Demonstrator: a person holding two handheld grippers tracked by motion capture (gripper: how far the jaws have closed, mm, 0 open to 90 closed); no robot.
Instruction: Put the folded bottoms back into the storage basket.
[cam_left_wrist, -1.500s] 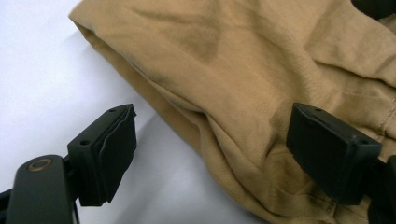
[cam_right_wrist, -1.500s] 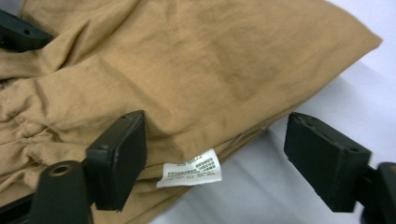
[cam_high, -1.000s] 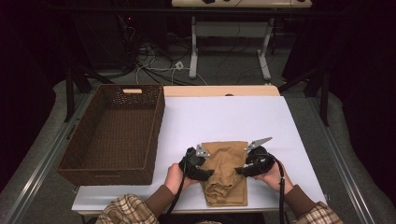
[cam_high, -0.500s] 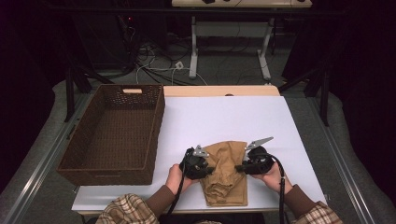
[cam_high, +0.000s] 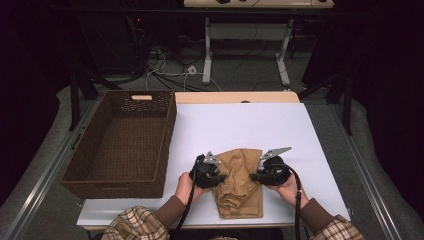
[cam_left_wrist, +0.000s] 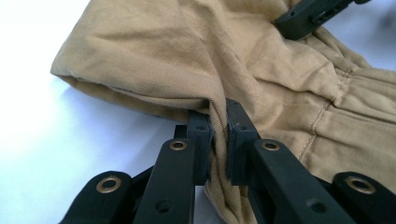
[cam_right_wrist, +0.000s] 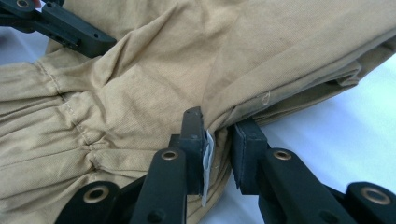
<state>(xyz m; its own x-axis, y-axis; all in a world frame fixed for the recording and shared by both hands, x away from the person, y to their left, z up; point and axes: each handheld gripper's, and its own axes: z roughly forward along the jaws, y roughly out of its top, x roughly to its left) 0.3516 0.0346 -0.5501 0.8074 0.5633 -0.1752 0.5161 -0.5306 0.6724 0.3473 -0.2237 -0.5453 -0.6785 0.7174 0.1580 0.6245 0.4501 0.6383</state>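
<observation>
Both sets of jaws have just been closing: the left gripper now pinches a fold of the tan garment, the right gripper its opposite edge. The garment lies at the table's six o'clock, four o'clock of the wicker basket, seemingly ready for lifting.

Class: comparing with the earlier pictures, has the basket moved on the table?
No. The basket sits at the table's left edge, exactly as before.

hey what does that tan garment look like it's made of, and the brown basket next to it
The tan garment looks like soft woven cotton, matte: a fine weave, stitched seams and loose wrinkles show in the gripper views. The brown basket looks like woven wicker or rattan, dark brown, with a basket-weave texture on its walls; it could be a synthetic imitation.
</observation>
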